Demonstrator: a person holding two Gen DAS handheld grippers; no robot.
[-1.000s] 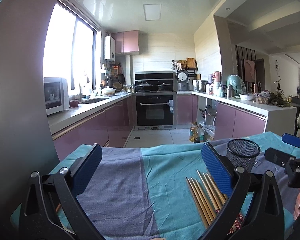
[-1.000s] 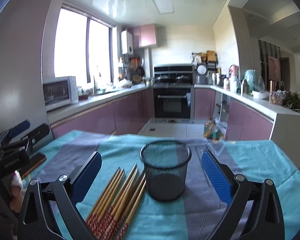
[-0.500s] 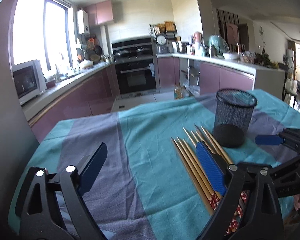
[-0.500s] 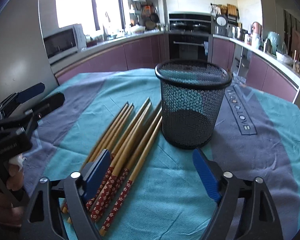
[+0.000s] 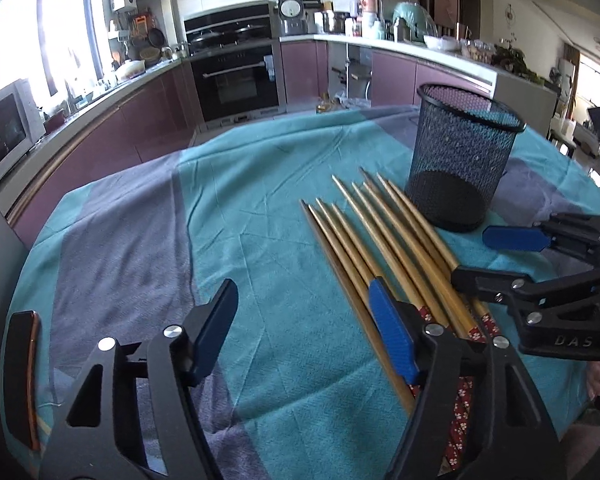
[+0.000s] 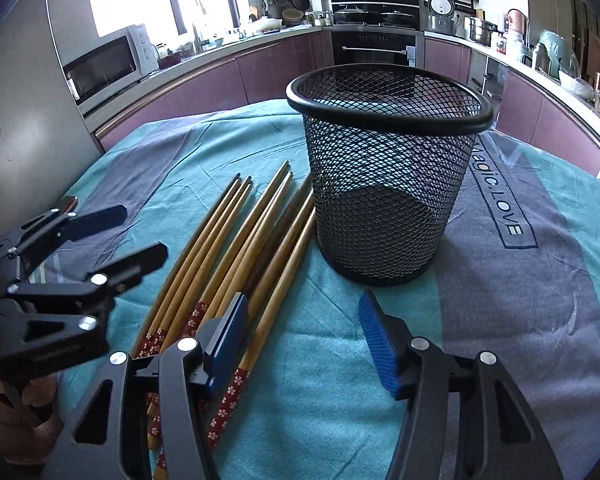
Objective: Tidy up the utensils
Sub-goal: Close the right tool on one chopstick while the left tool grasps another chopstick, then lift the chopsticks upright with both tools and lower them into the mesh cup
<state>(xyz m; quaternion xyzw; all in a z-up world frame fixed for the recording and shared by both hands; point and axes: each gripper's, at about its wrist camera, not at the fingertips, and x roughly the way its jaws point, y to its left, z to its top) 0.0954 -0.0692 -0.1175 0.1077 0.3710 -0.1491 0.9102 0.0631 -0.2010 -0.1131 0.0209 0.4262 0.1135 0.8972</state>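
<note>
Several wooden chopsticks (image 5: 380, 240) (image 6: 236, 248) with red flowered ends lie side by side on the cloth. An empty black mesh cup (image 5: 460, 156) (image 6: 388, 184) stands upright just right of their tips. My left gripper (image 5: 302, 308) hovers low over the chopsticks' left side. Its jaws are closing, with only cloth between the pads. My right gripper (image 6: 302, 304) (image 5: 496, 258) hangs over their red ends in front of the cup, jaws also closing. The rightmost chopstick shows just inside its left pad, not pressed. The left gripper (image 6: 128, 236) also shows at the left of the right wrist view.
A teal and grey tablecloth (image 5: 260, 220) covers the table. A dark flat object with a copper edge (image 5: 20, 380) lies at the table's left edge. Purple kitchen cabinets, an oven and a microwave (image 6: 108, 64) stand beyond the far edge.
Both grippers have tipped downward and sunk toward the chopsticks, and both pairs of jaws have narrowed. The cup and chopsticks lie where they were.
</note>
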